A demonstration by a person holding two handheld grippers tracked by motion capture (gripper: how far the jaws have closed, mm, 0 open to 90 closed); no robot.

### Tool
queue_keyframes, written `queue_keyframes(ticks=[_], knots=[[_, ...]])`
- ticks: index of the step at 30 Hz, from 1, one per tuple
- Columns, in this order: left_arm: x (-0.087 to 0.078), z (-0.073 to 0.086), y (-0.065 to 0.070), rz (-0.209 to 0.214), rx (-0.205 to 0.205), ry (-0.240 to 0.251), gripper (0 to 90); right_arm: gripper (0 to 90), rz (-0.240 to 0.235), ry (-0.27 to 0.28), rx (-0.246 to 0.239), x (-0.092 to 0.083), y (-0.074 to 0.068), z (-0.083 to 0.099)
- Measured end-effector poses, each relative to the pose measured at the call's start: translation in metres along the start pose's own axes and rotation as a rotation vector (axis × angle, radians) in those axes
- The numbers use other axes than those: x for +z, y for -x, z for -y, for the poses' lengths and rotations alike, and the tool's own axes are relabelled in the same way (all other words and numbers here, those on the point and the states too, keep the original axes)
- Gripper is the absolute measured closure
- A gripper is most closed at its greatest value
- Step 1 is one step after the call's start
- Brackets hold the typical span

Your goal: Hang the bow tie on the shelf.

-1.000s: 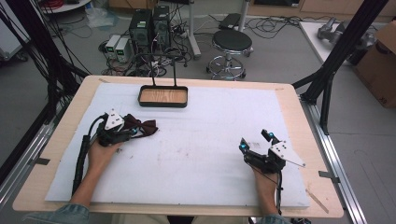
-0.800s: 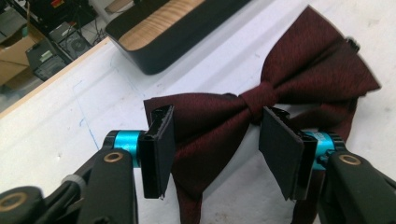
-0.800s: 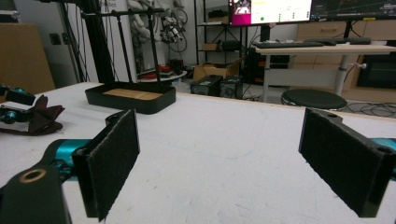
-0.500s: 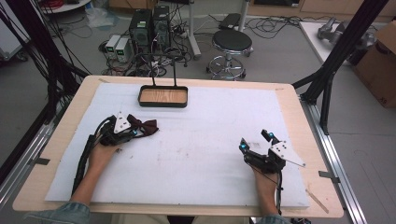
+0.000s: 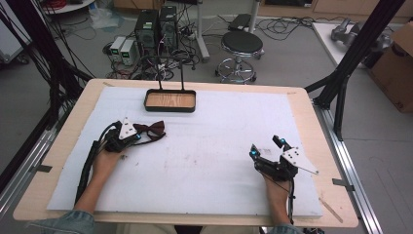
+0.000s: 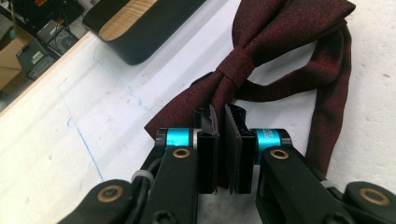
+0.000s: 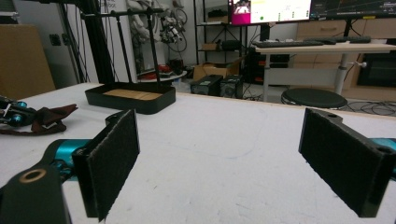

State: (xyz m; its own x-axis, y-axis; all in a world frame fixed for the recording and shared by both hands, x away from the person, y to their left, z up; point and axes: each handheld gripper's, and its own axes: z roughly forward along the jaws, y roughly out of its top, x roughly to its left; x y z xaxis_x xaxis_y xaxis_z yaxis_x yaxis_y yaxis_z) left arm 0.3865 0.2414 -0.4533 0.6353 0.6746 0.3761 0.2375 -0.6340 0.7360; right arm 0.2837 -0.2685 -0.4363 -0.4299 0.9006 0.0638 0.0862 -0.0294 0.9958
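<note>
A dark red bow tie (image 5: 152, 129) lies on the white mat at the left, its strap looped beside it. My left gripper (image 5: 139, 138) is at its near-left edge. In the left gripper view the jaws are pressed together on the lower wing of the bow tie (image 6: 261, 51), just below the knot, and the left gripper (image 6: 219, 126) is shut on the fabric. My right gripper (image 5: 265, 147) rests at the right front of the mat, wide open and holding nothing. In its own view the right gripper (image 7: 229, 154) has bare mat between the pads, with the bow tie (image 7: 46, 116) far off at the left.
A black tray (image 5: 170, 109) with a wooden floor and a tall wire handle stands at the back centre of the mat; the tray (image 6: 140, 42) lies just beyond the bow tie. The white mat (image 5: 219, 161) covers most of the wooden table. A stool and computers stand behind the table.
My left gripper has slid to the right, up to the bow tie. The right gripper has not moved.
</note>
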Motion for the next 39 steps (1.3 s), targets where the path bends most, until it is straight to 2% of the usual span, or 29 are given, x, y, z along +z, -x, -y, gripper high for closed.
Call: queue_keyframes(ticks=[4,9,13,22,30,39], knots=[[-0.004,-0.001,-0.003,-0.007,-0.020,0.012,83.5,11.6,0.000,-0.001,0.002,0.000,0.000,0.000],[-0.013,-0.005,-0.008,-0.003,-0.072,0.067,83.5,11.5,0.001,0.002,-0.003,0.000,0.000,0.000],[-0.018,-0.007,-0.011,-0.008,-0.094,0.095,83.5,11.6,0.003,0.001,-0.005,0.000,0.000,0.000],[-0.028,-0.019,-0.026,-0.043,-0.149,0.146,83.5,11.6,0.006,-0.001,0.000,0.000,0.001,0.000],[-0.028,-0.033,-0.037,-0.067,-0.197,0.185,83.5,11.5,0.004,0.000,0.005,0.000,0.001,0.000],[-0.029,-0.048,-0.056,-0.083,-0.248,0.217,83.4,11.6,0.005,-0.002,0.003,0.001,0.002,0.000]])
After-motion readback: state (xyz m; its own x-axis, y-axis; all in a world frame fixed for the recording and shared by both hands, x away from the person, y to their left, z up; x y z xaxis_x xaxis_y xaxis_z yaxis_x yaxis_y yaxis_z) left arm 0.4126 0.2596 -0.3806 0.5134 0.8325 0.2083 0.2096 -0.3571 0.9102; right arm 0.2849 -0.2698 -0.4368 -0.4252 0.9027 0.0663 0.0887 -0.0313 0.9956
